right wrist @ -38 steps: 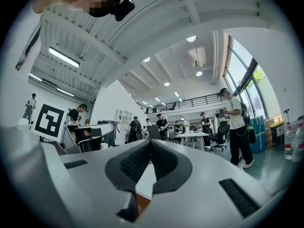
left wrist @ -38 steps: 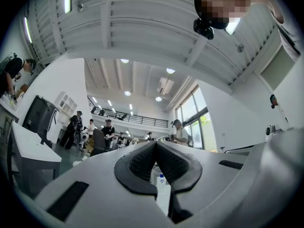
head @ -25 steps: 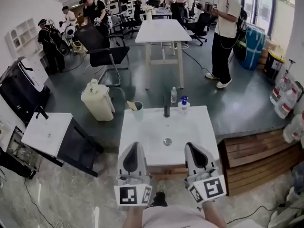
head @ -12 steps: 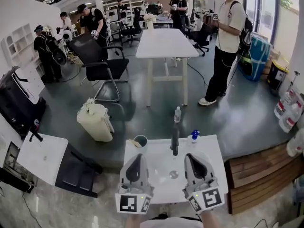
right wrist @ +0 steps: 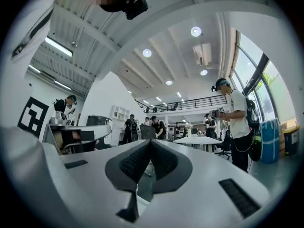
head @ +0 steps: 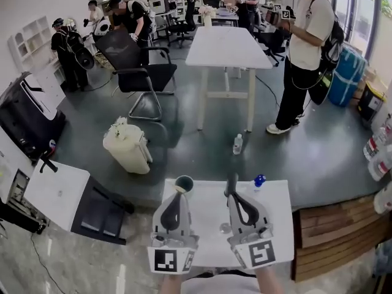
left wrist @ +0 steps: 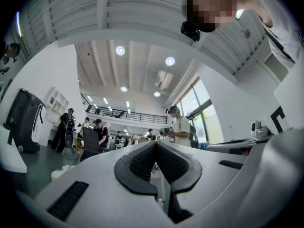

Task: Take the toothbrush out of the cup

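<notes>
A dark green cup (head: 184, 183) stands at the far left corner of the white sink top (head: 208, 244), with the tan end of a toothbrush (head: 179, 188) leaning out of it. In the head view my left gripper (head: 176, 194) hovers over the sink with its tip just below the cup, apart from it. Its pads meet in the left gripper view (left wrist: 156, 144), nothing between them. My right gripper (head: 233, 186) is over the sink's middle, in front of the dark tap. It too is shut and empty in the right gripper view (right wrist: 151, 142).
A blue-capped pump bottle (head: 259, 181) stands at the sink's far right. A clear bottle (head: 237, 144) is on the floor beyond. A white bin (head: 127, 146), an office chair (head: 144, 73), a long white table (head: 229, 46), a standing person (head: 305, 54) and a wooden pallet (head: 334, 225) surround it.
The sink has slid down and nearer in the head view. Both grippers have moved forward over it, the left tip now close to the cup. Both stayed shut.
</notes>
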The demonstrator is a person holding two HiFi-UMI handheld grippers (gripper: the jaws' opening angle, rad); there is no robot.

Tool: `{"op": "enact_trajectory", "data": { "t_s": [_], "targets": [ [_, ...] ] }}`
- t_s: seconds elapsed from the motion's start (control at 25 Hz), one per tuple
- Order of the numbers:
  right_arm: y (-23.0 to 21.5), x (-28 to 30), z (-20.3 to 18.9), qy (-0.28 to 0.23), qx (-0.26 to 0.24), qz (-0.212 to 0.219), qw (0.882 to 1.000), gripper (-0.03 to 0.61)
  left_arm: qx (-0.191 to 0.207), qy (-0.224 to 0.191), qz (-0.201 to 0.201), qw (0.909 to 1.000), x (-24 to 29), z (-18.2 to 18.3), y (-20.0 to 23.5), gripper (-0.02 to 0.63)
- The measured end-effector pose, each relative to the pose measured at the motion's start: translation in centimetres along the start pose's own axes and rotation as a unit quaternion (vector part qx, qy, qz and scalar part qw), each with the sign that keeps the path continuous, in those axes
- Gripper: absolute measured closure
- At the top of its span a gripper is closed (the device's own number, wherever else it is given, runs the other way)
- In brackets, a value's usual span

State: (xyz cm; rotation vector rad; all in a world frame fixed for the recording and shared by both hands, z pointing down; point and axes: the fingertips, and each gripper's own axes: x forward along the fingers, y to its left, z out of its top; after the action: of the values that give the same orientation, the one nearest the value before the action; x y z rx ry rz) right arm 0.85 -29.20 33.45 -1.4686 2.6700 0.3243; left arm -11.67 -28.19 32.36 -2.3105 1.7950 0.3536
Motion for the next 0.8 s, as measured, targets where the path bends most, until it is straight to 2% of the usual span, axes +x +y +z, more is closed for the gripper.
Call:
{"op": "enact_trajectory", "data": {
  "t_s": [0.16,0.36,0.6,0.8],
  "targets": [
    [0.3,0.1,-1.1,0.018,0.018,0.019,1.000,0.566,-0.004,0.001,0.018,0.9998,-0.2,-0.2,0.2,0.598],
    [1.0,0.9,-0.8,0.009,0.024,0.036,0.999,0.566,-0.002,0.004,0.043,0.9991,-0.5,-0.4,2.1,0.598],
    [0.8,1.3,-1.1,0.013,0.040,0.035,0.998,0.566,-0.004,0.011,0.059,0.9982,-0.9,-0.7,3.2,0.598],
    [0.6,1.3,-1.7,0.020,0.045,0.031,0.998,0.566,0.014,0.012,0.065,0.9977,-0.9,-1.0,3.4,0.598]
  ]
}}
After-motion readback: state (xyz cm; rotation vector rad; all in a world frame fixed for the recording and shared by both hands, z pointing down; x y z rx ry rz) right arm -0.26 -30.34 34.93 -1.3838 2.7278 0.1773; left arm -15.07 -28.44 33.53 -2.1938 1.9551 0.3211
